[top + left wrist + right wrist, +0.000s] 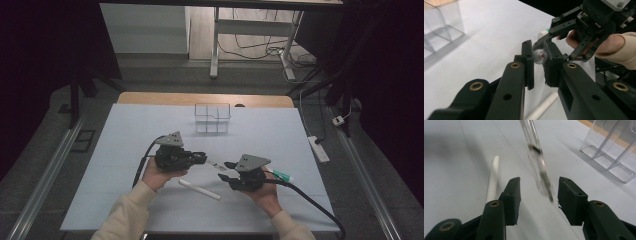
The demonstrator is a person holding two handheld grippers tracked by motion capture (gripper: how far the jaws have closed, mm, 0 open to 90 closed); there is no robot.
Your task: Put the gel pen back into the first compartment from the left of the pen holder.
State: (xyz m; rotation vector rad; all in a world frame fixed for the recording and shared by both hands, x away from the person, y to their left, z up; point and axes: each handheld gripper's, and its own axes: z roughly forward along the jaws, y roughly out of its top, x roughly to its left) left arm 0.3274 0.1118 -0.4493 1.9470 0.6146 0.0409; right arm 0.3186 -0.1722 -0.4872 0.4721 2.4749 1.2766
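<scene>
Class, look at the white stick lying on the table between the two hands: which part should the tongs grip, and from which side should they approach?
Grip the white stick near its middle, coming from above with the jaws across its width. It lies flat on the table with bare surface on both long sides. It is thin and even, so a central grip should probably keep it level.

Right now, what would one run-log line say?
left gripper: shut on clear pen | right gripper: open around pen tip | white stick: on table

The pen (537, 162) is clear with a dark inside. The stick (199, 189) is white. The table (125, 150) is pale blue. The box (212, 118) is see-through.
</scene>
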